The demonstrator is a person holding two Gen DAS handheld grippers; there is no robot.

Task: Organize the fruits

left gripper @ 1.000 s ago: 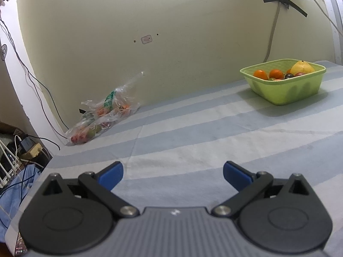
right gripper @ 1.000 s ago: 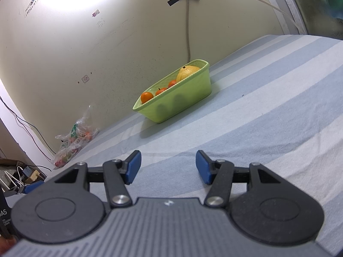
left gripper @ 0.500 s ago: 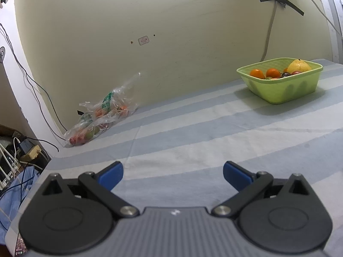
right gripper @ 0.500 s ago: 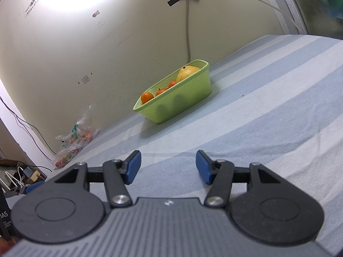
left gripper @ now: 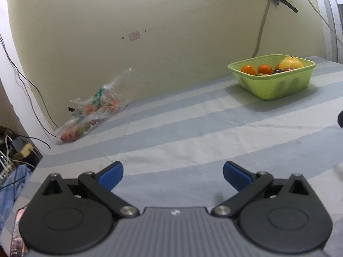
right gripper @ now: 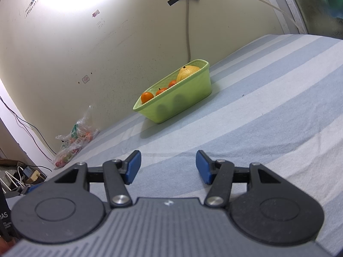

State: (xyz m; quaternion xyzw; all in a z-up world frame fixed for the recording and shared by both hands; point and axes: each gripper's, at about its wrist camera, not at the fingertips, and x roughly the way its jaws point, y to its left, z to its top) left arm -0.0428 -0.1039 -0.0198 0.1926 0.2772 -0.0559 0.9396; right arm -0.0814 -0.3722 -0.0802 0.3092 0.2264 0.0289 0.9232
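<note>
Fruit sits in two places on the striped worktop (left gripper: 193, 132): a green basket (left gripper: 276, 85) at the far right near the wall, holding oranges (left gripper: 248, 69), a large yellow fruit (left gripper: 290, 63) and some darker pieces, and a clear plastic bag (left gripper: 92, 115) of mixed fruit lying at the far left against the wall. The two are well apart. Left gripper (left gripper: 173, 176) and right gripper (right gripper: 168, 167) both hover over the near worktop, released, with nothing between the blue pads. The bag looks like the likely next target, though that is a judgement. Doing it well means approaching low, pinching a firm fold of plastic or a single fruit, not the loose film, and using the other gripper to steady the bag so it does not slide.
</note>
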